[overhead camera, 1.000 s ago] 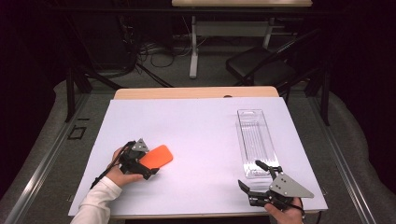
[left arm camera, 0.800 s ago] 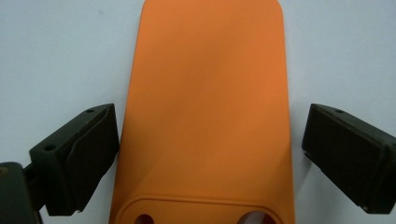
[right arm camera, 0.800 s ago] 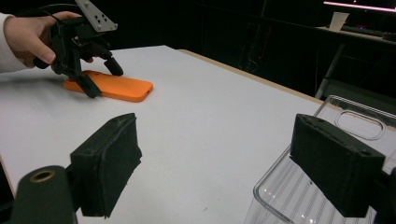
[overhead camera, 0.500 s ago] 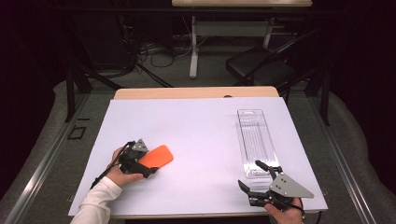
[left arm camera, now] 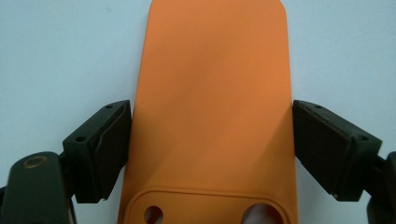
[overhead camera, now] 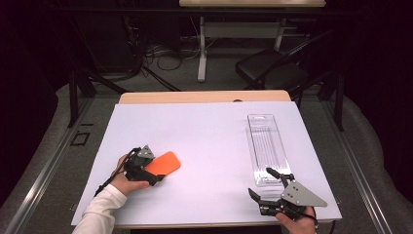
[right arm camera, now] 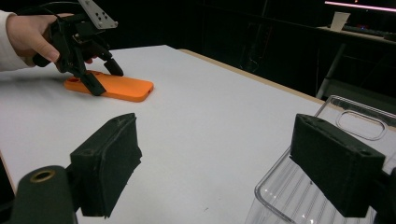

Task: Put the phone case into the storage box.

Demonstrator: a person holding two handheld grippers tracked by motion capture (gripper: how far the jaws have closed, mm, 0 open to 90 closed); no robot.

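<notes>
Grasping looks under way: left gripper (overhead camera: 155,176), jaws just closing, seemingly pinches the orange phone case (overhead camera: 163,163) at the table's (overhead camera: 209,131) seven o'clock, while right gripper (overhead camera: 269,184) gapes empty beside the clear tray (overhead camera: 267,141); next, lift cleanly.

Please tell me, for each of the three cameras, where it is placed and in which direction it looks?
High view: above the person's side, looking forward and down at the table; both hands show.
Left gripper view: on the left gripper, looking down at the orange phone case between its jaws.
Right gripper view: on the right gripper, looking level across the table; the left hand shows.
All share the case.
</notes>
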